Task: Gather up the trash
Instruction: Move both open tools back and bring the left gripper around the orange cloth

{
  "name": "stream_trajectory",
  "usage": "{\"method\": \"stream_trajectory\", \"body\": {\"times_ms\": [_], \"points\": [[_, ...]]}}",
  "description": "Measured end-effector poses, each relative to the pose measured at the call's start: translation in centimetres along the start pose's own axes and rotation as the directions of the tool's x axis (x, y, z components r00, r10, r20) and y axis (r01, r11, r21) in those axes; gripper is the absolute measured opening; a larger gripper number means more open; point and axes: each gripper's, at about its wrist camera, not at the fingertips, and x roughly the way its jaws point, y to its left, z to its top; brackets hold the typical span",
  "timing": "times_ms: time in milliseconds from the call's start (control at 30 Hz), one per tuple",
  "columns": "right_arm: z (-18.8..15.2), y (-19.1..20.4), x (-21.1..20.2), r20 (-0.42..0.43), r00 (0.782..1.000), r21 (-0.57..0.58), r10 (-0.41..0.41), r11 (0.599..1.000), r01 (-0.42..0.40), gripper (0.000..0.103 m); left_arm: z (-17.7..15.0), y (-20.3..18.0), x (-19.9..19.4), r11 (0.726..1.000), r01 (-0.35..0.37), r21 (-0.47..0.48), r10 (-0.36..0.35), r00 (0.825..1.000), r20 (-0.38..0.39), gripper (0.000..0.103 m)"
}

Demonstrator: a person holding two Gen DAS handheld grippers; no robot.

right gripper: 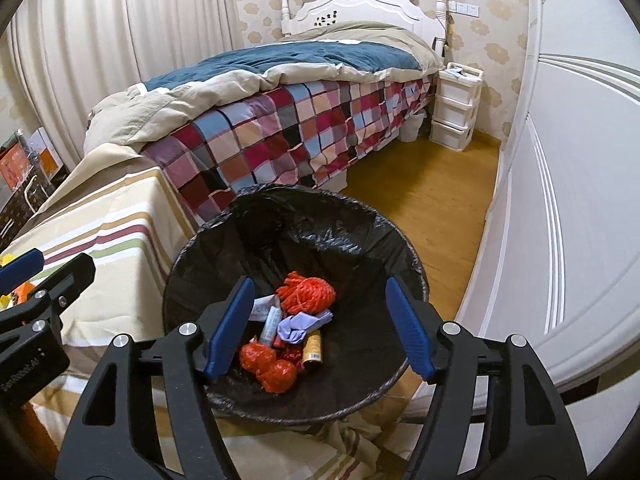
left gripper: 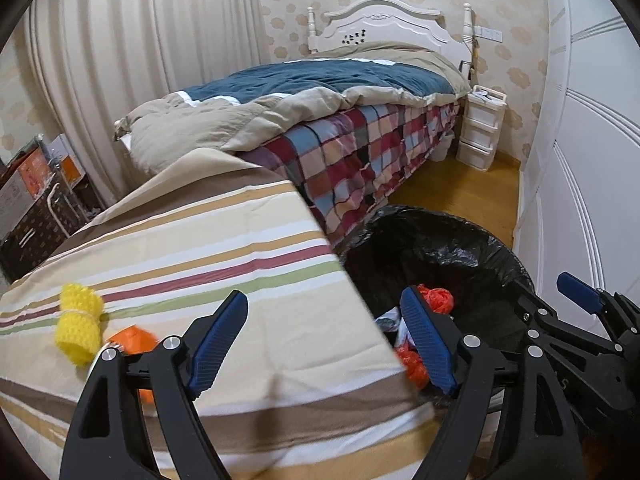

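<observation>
From the left wrist, the left tool (left gripper: 324, 344) hangs spread and empty over the striped surface (left gripper: 224, 240), yellow trash (left gripper: 78, 326) lying to its left, long axis pointing away, while from the right wrist the right tool (right gripper: 320, 328) gapes empty above the bin (right gripper: 320, 220), so left is nearer.

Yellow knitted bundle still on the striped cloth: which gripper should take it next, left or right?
Left. The left gripper, open and empty, sits over the striped cloth near the yellow knitted bundle. The right gripper, also open, hangs above the black-lined trash bin, farther from it.
</observation>
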Motion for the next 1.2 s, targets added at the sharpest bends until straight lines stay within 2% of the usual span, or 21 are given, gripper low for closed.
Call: {"method": "stream_trajectory", "body": {"times_ms": [200,567,1067,1200], "points": [[-0.8,1.9,-1.6,0.0,0.999,-0.015,0.036,0.999,-0.036,0.068,-1.5,2.3,-1.6,0.999,-0.036,-0.014,0.036,0.999,-0.005,0.079],[-3.0,7.2,-4.1,-0.028,0.99,-0.072,0.137,0.988,-0.139,0.069,-5.1,8.4,-4.2,0.989,-0.113,-0.1,0.109,0.993,-0.037,0.079],[-6.2,12.9,-6.2,-0.077,0.977,-0.166,0.201,0.963,-0.211,0.069,-10.1,14.3,-7.0,0.966,-0.199,-0.165,0.188,0.979,-0.08,0.079],[-6.8,14.2,-6.3,-0.089,0.974,-0.193,0.207,0.956,-0.221,0.069,-10.9,15.8,-7.1,0.96,-0.207,-0.191,0.191,0.977,-0.098,0.079]]}}
